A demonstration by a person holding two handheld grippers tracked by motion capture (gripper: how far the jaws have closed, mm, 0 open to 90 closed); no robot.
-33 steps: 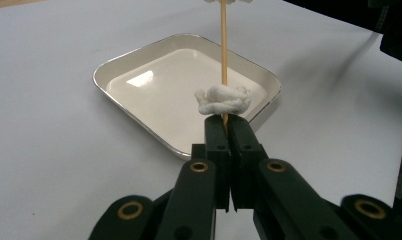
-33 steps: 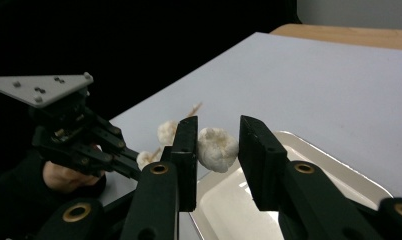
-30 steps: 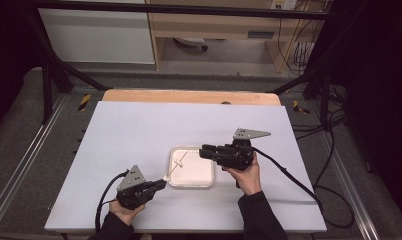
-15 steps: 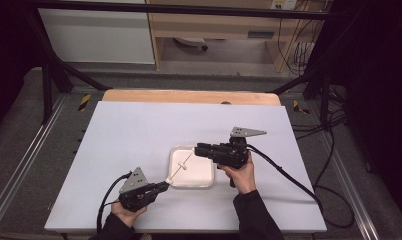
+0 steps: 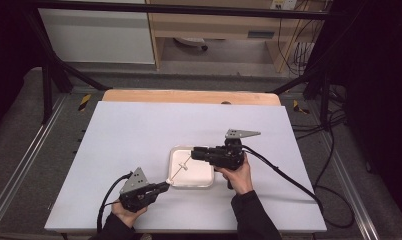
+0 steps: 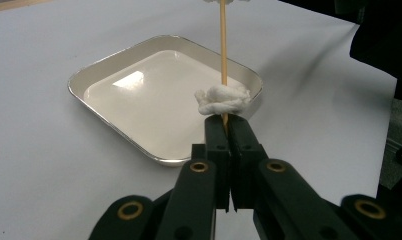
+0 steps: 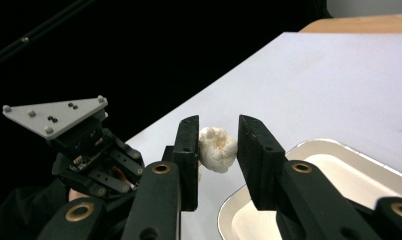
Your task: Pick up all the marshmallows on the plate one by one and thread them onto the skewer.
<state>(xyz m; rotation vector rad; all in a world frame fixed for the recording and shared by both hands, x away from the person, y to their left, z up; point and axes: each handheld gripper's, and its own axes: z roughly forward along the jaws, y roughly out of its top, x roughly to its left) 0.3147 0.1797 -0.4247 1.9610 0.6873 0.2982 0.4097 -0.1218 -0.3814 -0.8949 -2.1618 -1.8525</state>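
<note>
In the high view a white tray (image 5: 193, 170) sits at the lower middle of the frame on the white table (image 5: 139, 130); a thin wooden stick (image 5: 179, 171) crosses the tray's left part on a slant, from the lower left up to the right. The left gripper (image 5: 164, 186), at the lower left of the tray, has its jaws pressed together on the stick's lower end; in the left gripper view the stick (image 6: 222, 45) rises straight up from the jaws, with a cotton wad (image 6: 223, 100) wrapped round it just above them, over the tray's near rim (image 6: 139, 147). The right gripper (image 5: 195, 152) reaches in from the right over the tray's upper edge; in its own view the jaws stand narrowly apart on either side of a second cotton wad (image 7: 217, 148), the left jaw about touching it, the right with a slight gap; the tray's corner (image 7: 234, 210) lies at the lower right.
</note>
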